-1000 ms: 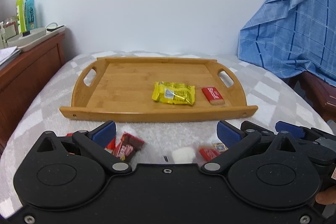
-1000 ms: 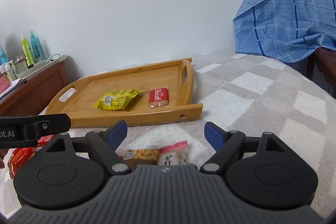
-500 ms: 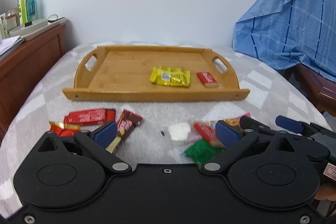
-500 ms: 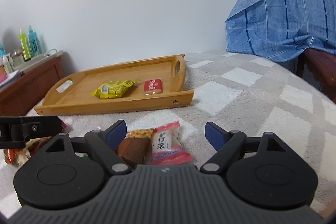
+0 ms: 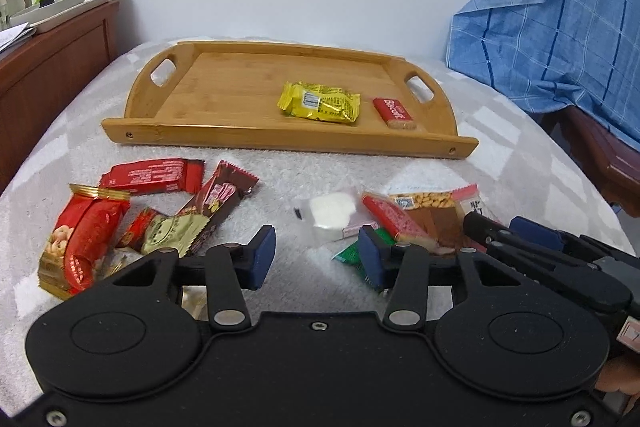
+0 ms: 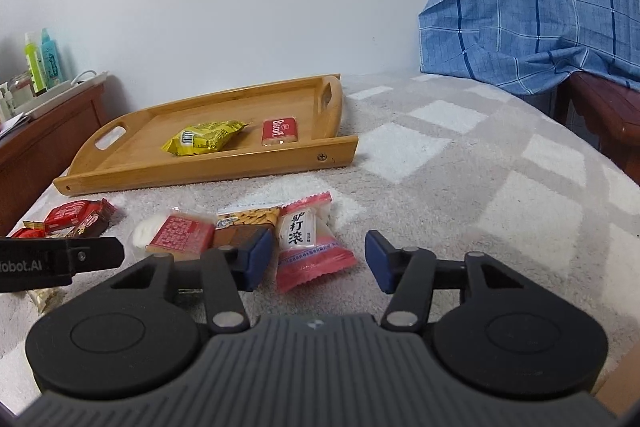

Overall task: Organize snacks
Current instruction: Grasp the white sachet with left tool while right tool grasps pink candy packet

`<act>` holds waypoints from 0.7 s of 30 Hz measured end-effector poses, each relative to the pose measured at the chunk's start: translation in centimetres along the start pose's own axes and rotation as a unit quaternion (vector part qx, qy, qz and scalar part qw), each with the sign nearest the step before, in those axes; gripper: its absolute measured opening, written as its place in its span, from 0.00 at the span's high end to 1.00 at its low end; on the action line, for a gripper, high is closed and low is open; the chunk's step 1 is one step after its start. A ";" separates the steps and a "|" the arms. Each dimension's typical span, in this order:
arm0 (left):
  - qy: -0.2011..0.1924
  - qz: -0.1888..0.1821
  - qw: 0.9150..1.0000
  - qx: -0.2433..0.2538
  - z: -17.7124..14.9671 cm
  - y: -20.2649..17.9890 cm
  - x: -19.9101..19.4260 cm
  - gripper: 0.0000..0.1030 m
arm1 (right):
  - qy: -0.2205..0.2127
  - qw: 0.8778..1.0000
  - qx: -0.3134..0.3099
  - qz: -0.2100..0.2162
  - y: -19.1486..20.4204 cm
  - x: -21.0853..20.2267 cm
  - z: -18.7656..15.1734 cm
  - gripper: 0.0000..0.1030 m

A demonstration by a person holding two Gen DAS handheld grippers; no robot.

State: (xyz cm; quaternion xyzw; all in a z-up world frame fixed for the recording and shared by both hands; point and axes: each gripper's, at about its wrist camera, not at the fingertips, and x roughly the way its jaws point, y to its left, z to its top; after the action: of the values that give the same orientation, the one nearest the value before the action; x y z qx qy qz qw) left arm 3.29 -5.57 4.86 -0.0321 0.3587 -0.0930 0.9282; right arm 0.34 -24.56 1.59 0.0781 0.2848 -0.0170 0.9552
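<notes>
A wooden tray (image 5: 280, 141) (image 6: 200, 167) lies on the checked blanket and holds a yellow packet (image 5: 320, 103) (image 6: 204, 141) and a red Biscoff biscuit (image 5: 394, 111) (image 6: 280, 131). Loose snacks lie in front of it: a red bar (image 5: 152, 175), a brown bar (image 5: 216, 203), a red nut bag (image 5: 84, 235), a white packet (image 5: 330, 213), a green packet (image 5: 352, 257). My left gripper (image 5: 316, 259) is closing over bare blanket, nothing between its pads. My right gripper (image 6: 318, 261) is closing around a pink packet (image 6: 308, 243); its pads stand just clear of it.
A wooden cabinet (image 5: 48, 67) with bottles stands at the left. A blue plaid cloth (image 5: 560, 27) hangs over dark wooden furniture (image 6: 600, 111) at the right. The left gripper's finger (image 6: 60, 259) crosses the left of the right wrist view.
Both grippers have dipped toward the loose snacks, which now show in full. The jaws of both have narrowed, the right pair around the pink packet.
</notes>
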 end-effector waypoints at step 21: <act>0.017 0.012 0.999 0.029 1.2 -2.4 3.7 0.68 | 0.031 0.999 0.019 0.021 -0.4 1.4 0.7 0.52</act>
State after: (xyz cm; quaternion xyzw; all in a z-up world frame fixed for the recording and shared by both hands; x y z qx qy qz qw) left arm 6.40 -8.62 3.63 0.0009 0.3724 -0.0930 0.9234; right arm 1.86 -25.02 1.36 0.1028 0.3120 -0.0004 0.9445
